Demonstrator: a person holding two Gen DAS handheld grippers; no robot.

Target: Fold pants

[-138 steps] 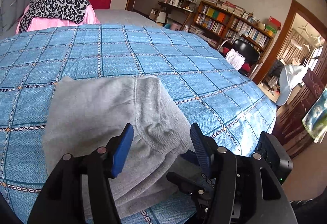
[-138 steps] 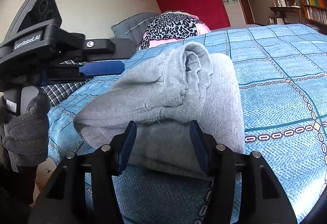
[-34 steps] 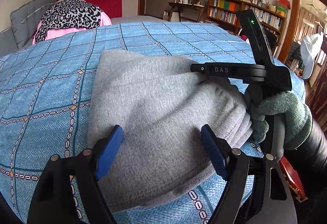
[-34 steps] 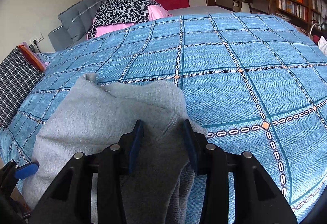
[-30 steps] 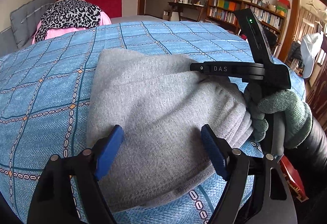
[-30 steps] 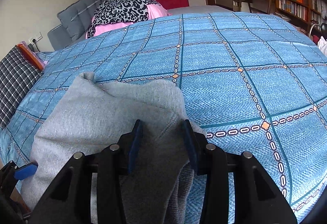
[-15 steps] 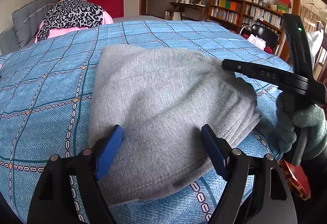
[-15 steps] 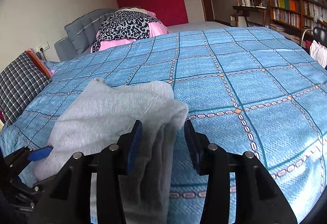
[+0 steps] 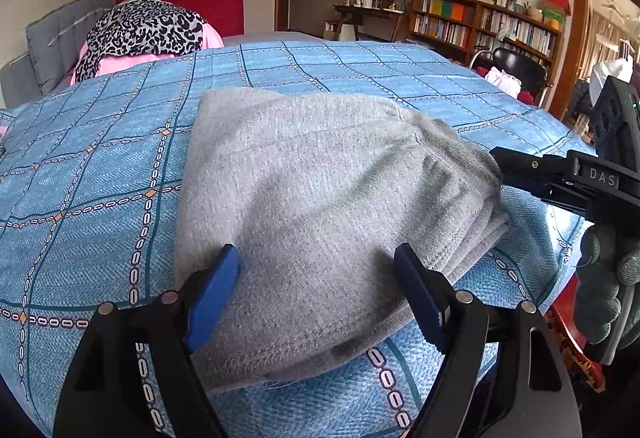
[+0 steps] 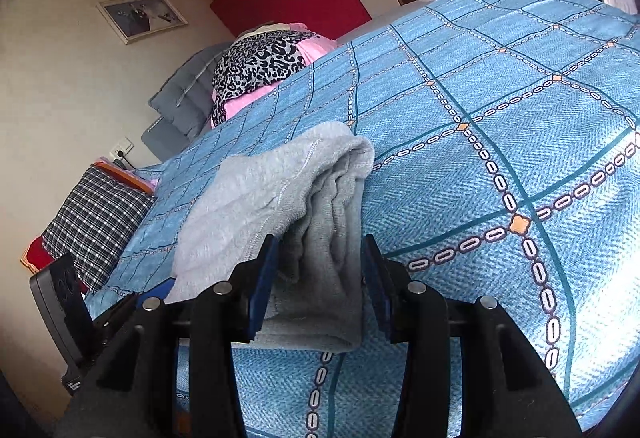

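The grey pants [image 9: 320, 198] lie folded into a thick stack on the blue checked bedspread [image 9: 100, 166], near its front edge. My left gripper [image 9: 316, 294] stands wide open, its blue pads spread over the stack's near hem. My right gripper [image 9: 500, 170], held by a gloved hand [image 9: 604, 278], has its tip at the stack's right corner. In the right wrist view the layered end of the pants [image 10: 280, 190] shows between the fingers of my right gripper [image 10: 320, 274]. Those jaws stand partly apart and I see no pinch. A blue fingertip [image 10: 156, 292] of the left gripper shows at the lower left.
A leopard-print and pink pile [image 9: 148, 34] lies at the head of the bed, against a grey headboard. A checked pillow [image 10: 96, 222] sits off the bed's left side. Bookshelves [image 9: 480, 22] and a black chair [image 9: 516, 66] stand beyond the far right corner.
My right gripper has drawn back to the right, from over the stack to its right corner, and has rolled. The pants and the left gripper have stayed put.
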